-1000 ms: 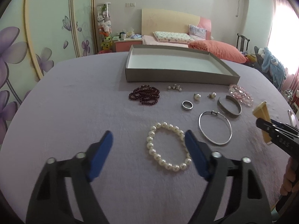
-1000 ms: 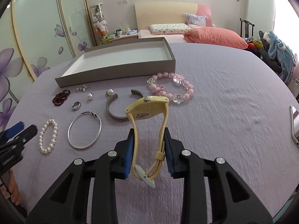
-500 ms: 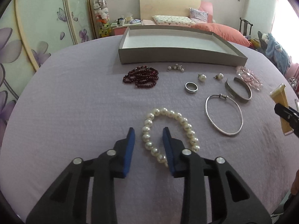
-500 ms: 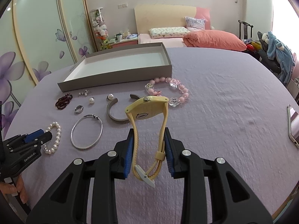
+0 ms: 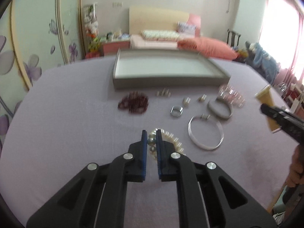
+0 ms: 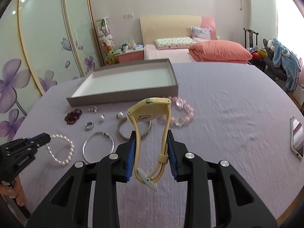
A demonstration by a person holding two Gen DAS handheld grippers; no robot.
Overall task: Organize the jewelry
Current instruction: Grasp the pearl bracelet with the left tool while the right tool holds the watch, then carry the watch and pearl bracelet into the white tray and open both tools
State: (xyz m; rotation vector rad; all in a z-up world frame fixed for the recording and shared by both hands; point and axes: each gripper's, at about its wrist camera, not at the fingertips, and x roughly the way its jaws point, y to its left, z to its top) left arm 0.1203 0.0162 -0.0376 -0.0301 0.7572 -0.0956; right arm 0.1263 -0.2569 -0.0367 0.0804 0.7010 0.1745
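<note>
**Pearls in one hand, a yellow watch in the other**

The left gripper has just been closing its blue fingers, and now they pinch the pearl bracelet at one side. A few pearls sit right between the fingers. From the right wrist view, the rest of the pearl loop hangs out past the fingertips, over the purple tabletop.

The right gripper has its fingers clenched on the strap of a yellow watch. The watch stands up tall, with its face at the top and its buckle end down near the camera.

More jewelry lies on the tabletop, in front of the gray tray. The dark red bead bracelet is near the left end of the tray. Beside it are some small pearl earrings and a silver ring. A thin silver bangle lies just beside the pearl bracelet. A gray open cuff lies past it, partly hidden behind the watch in the right wrist view. The pink bead bracelet is near the right end of the tray.

The tray has nothing in it. A phone lies far off at the right edge of the tabletop. The left wrist view is blurry.
</note>
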